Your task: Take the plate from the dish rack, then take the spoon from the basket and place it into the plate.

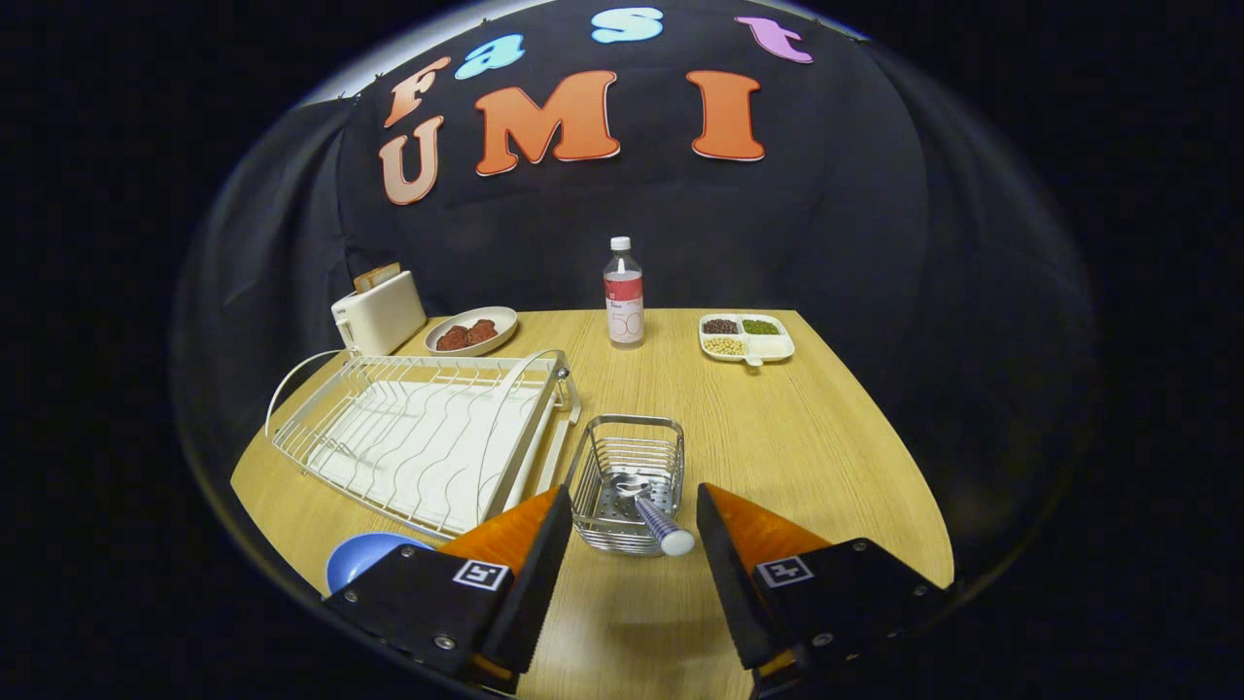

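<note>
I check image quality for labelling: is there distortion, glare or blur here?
Gripper view: fisheye bends the table edges and dish rack; spoon in the basket looks sharp; soft shadow below the open gripper jaws; no strong glare.

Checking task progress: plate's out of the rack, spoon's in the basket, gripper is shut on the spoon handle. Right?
Not quite: the gripper is open, its fingers apart either side of the spoon handle, not pressing on it. The rest holds in the gripper view: the plate lies on the table beside the rack, and the spoon stands in the basket.
</note>
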Available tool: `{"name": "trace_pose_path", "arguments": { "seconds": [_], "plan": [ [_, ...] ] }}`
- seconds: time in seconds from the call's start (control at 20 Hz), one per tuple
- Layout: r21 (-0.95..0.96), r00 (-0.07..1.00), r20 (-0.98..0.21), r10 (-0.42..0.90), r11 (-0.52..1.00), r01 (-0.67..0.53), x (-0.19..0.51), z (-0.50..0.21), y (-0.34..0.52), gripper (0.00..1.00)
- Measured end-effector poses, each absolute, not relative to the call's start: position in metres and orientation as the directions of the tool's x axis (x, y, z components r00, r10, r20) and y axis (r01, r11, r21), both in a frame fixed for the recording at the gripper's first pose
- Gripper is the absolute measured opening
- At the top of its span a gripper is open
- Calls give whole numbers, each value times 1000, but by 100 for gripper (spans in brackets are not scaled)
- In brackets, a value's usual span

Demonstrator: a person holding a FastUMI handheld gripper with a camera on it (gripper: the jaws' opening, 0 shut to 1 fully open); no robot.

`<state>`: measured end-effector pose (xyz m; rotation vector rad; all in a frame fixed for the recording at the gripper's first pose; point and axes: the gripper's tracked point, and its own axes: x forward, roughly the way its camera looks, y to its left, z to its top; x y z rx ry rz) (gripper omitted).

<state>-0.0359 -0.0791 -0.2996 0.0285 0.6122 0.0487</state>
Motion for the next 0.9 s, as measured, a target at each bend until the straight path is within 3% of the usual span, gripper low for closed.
{"name": "trace_pose_path", "arguments": {
  "seconds": [0.3,0.35,0.45,0.9],
  "plan": [
    [-16,860,-507,62,997,-81,-25,-310,-84,45],
    [-6,860,-506,65,997,-78,-23,-309,-84,32],
    [38,854,-513,86,996,-78,-23,-306,-77,17],
    [101,882,-452,134,990,-98,-13,-239,-65,14]
  ]
}}
